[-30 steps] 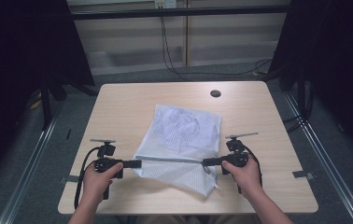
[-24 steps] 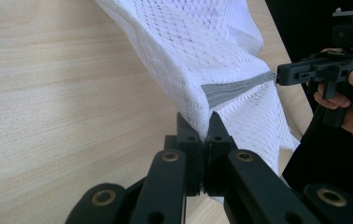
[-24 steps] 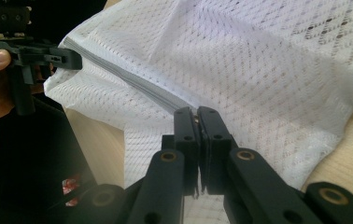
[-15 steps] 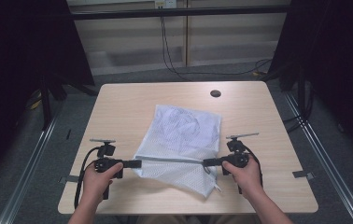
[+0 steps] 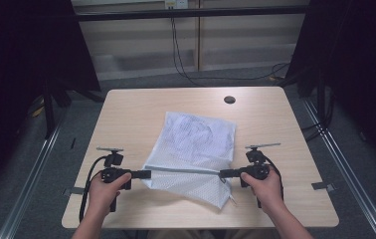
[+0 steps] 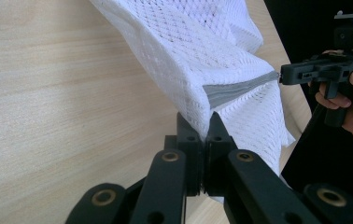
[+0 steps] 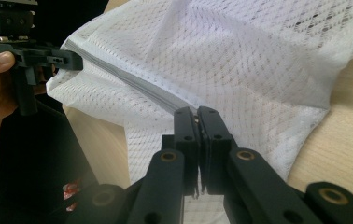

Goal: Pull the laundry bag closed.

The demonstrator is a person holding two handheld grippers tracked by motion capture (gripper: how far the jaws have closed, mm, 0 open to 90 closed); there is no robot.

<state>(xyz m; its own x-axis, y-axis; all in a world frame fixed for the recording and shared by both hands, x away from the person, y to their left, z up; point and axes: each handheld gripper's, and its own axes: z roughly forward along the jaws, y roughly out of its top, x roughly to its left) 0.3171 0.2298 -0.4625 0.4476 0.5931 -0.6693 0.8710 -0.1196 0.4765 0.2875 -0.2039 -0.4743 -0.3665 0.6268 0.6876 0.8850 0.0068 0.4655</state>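
Now both grippers, left gripper (image 5: 146, 174) & right gripper (image 5: 224, 174), pinch the mesh bag (image 5: 196, 144) zip edge; pull evenly, w/o jerking, above the table (image 5: 126, 114).

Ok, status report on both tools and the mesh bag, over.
Left tool shut on mesh bag at grey zipper strip. Right tool shut on strip's other end. Strip taut between them. Nothing in the way.

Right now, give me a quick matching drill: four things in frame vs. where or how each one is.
Things:
1. mesh bag
2. grey zipper strip
3. left gripper
4. round dark disc

States:
A. far side of the table, apart from everything
B. pulled straight between both grippers
C. white, lying on the table
D. shut on the bag's left end

Pairs: 1-C, 2-B, 3-D, 4-A
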